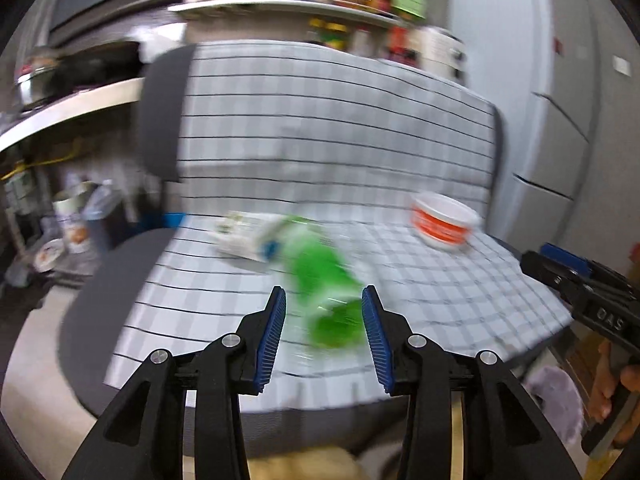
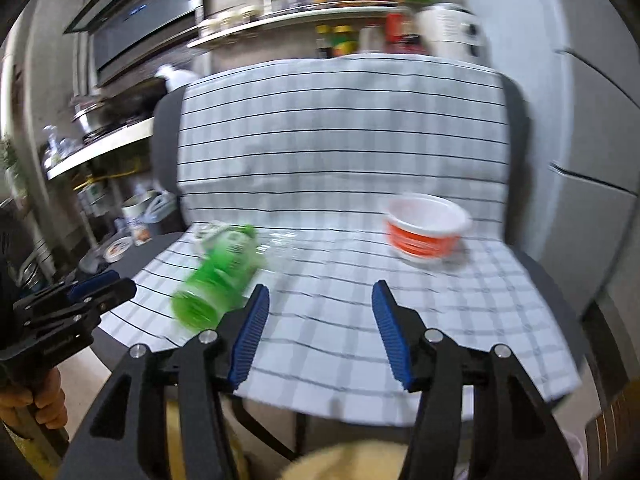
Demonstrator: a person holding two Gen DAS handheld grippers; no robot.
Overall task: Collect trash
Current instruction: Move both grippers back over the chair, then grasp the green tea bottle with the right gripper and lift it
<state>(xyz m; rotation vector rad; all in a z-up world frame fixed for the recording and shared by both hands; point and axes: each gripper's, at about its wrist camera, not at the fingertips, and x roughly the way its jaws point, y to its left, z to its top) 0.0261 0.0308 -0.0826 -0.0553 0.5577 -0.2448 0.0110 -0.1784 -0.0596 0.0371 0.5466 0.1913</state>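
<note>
A green plastic bottle (image 1: 326, 280) lies on its side on a chair seat covered by a checked cloth (image 1: 460, 300). A white crumpled carton (image 1: 248, 238) lies just behind it. A red and white cup bowl (image 1: 444, 222) stands at the seat's right. My left gripper (image 1: 324, 300) is open, its tips either side of the bottle's near end. My right gripper (image 2: 320, 296) is open and empty over the seat's front, between the bottle (image 2: 218, 276) and the bowl (image 2: 426, 230). The left gripper also shows in the right wrist view (image 2: 100, 288).
The chair back (image 2: 340, 128) rises behind the seat. A fridge (image 2: 580, 120) stands at the right. Kitchen shelves with jars (image 2: 320, 8) and a counter with pots (image 1: 72, 92) lie behind and to the left. Tins and clutter (image 1: 72, 220) sit on the floor left.
</note>
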